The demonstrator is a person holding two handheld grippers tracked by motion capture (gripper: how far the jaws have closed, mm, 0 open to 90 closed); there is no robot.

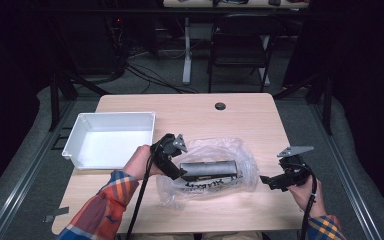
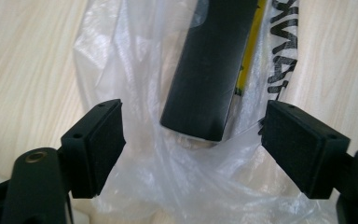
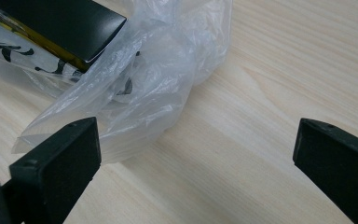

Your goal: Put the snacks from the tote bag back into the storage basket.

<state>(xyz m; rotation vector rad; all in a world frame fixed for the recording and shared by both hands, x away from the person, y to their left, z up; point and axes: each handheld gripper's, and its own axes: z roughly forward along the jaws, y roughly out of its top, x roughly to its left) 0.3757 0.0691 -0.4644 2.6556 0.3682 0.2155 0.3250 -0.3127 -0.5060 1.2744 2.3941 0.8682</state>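
White bin [image 1: 111, 139] far left on wooden table [image 1: 240, 112], open side up, nothing visible inside.

Left hand [image 1: 141, 162] just right of bin's near-right corner, plaid sleeve [image 1: 100, 210] coming up from bottom edge, forearm angled up and right. Left gripper [image 1: 176, 172] pointing right and slightly down at left end of black box [image 1: 209, 170]. Grey plate on top, cable trailing back along forearm. In left gripper view: jaws standing wide apart, pads [image 2: 103, 144] bracketing near end of black box [image 2: 209, 70] and the film around it; pads clear of box on both sides, nothing clamped. Left pad against or just over bag film, contact not resolvable.

Black box lying flat mid-table, long axis left-right, inside clear plastic bag [image 1: 207, 172]. Bag crumpled, black lettering on near side, yellow strip visible along box edge in left gripper view. Bag resting on table, near centre.

Right gripper [image 1: 272, 181] right of bag, pointing left toward bag's right end, near but apart. Right hand [image 1: 307, 192] low at right, wrist bent, sleeve at bottom edge. In right gripper view: jaws fully spread, bare tabletop between pads, clear plastic bag [image 3: 135, 79] edge just beyond left pad [image 3: 63, 163], not touching. Holding nothing.
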